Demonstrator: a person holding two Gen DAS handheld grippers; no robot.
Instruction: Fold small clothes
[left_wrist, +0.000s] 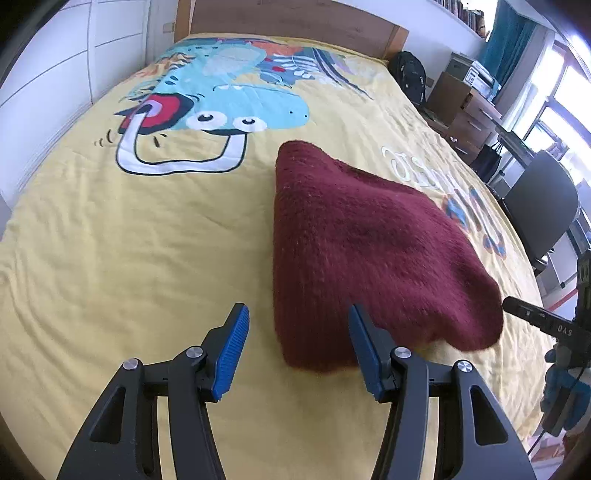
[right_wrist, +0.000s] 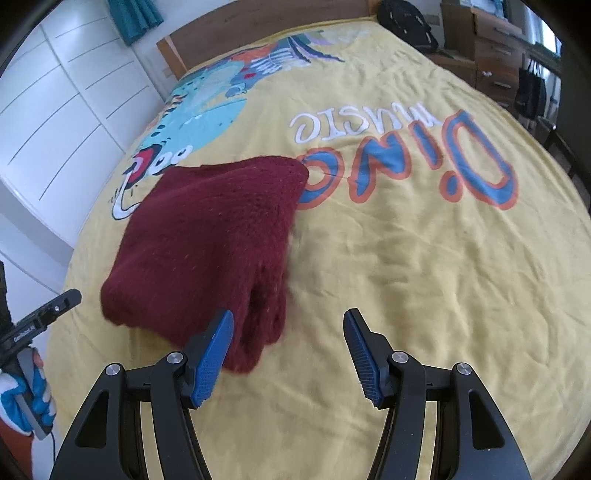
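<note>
The left gripper (left_wrist: 295, 347) hangs over the bed with its blue pads spread apart and nothing between them; only the near left corner of the folded dark red knit (left_wrist: 354, 251) lies just ahead of its right pad. The right gripper (right_wrist: 286, 352) is likewise spread and empty, its left pad in front of the knit's near right corner. The knit sits as a thick folded bundle on the yellow bedspread (right_wrist: 424, 280), between the cartoon dinosaur print (left_wrist: 221, 107) and the "Dino music" lettering (right_wrist: 406, 158). A gloved hand (right_wrist: 26, 402) grips the left tool's handle.
</note>
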